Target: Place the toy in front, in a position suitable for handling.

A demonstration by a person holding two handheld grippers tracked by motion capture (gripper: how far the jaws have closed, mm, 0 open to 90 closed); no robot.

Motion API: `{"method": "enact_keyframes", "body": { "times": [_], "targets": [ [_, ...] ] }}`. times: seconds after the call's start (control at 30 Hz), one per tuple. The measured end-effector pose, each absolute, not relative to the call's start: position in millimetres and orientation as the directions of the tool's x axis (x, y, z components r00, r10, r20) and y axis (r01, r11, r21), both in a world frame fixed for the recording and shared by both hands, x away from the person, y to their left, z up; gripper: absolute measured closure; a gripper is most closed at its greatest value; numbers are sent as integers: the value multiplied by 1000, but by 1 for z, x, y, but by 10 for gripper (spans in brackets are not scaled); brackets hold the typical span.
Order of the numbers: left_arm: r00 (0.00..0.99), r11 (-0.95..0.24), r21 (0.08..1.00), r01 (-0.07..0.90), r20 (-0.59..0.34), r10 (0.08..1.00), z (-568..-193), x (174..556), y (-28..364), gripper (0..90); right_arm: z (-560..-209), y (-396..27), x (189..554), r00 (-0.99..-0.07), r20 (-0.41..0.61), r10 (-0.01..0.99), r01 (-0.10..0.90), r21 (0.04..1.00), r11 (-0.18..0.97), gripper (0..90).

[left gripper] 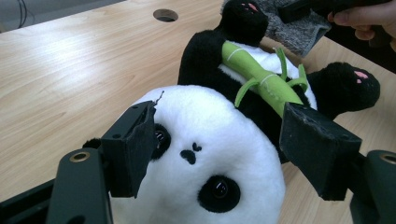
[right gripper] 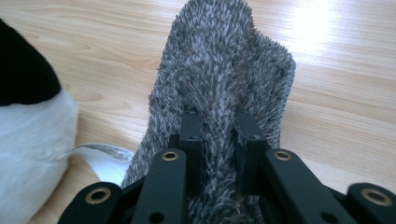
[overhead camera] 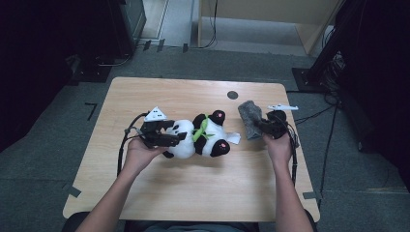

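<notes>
A black-and-white plush panda (overhead camera: 200, 140) lies on its back on the wooden table (overhead camera: 193, 188), a green plush bamboo stalk (left gripper: 261, 77) across its chest. My left gripper (overhead camera: 176, 133) holds the panda's head (left gripper: 210, 154) from the left, one pad against each side of the head. My right gripper (overhead camera: 265, 124) is shut on a fuzzy grey cloth (overhead camera: 249, 116) just right of the panda's feet. In the right gripper view the jaws pinch a fold of that cloth (right gripper: 219, 60), which stands up beyond them above the tabletop.
A round cable hole (overhead camera: 232, 95) sits in the table near its far edge. A white tag (right gripper: 100, 158) sticks out from the panda beside the cloth. Dark equipment, cables and grey carpet surround the table.
</notes>
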State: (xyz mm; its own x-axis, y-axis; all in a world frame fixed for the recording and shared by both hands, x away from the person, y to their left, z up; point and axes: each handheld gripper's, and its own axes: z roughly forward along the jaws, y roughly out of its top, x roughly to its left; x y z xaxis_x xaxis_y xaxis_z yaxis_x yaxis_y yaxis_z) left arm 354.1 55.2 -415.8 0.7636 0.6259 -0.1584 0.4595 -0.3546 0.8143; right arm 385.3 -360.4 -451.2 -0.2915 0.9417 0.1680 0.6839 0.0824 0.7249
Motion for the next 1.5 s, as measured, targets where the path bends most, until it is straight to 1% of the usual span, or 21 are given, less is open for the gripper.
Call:
{"method": "enact_keyframes", "body": {
  "times": [0.23, 0.37, 0.63, 0.87, 1.0, 1.03, 1.1, 1.23, 1.33, 1.5],
  "targets": [
    [759, -347, 814, 466, -166, 630, -419, 352, 63, 269, -437, -357, 381, -307, 159, 938, 681, 725, 100, 775],
    [755, -357, 813, 461, -148, 638, -423, 348, 68, 269, -427, -354, 378, -323, 161, 933, 669, 736, 104, 774],
    [740, -359, 793, 493, -166, 652, -442, 339, 76, 271, -408, -340, 375, -374, 144, 916, 641, 754, 143, 774],
    [734, -351, 801, 485, -154, 662, -458, 331, 76, 263, -393, -326, 374, -423, 144, 894, 619, 766, 170, 774],
    [735, -348, 809, 474, -146, 662, -462, 330, 75, 243, -387, -318, 374, -453, 155, 878, 608, 774, 177, 776],
    [737, -345, 811, 473, -150, 659, -464, 330, 75, 227, -384, -312, 373, -475, 160, 866, 589, 788, 177, 777],
    [734, -352, 807, 474, -141, 664, -468, 329, 73, 187, -380, -307, 373, -487, 161, 859, 591, 784, 188, 778],
    [727, -365, 806, 466, -114, 677, -471, 328, 69, 155, -372, -294, 371, -521, 152, 840, 568, 796, 209, 778],
    [725, -352, 808, 472, -130, 676, -473, 329, 67, 136, -367, -284, 368, -556, 150, 818, 538, 814, 217, 778],
    [724, -337, 811, 478, -147, 673, -477, 332, 66, 102, -356, -265, 368, -592, 149, 792, 541, 802, 253, 778]
  ]
}}
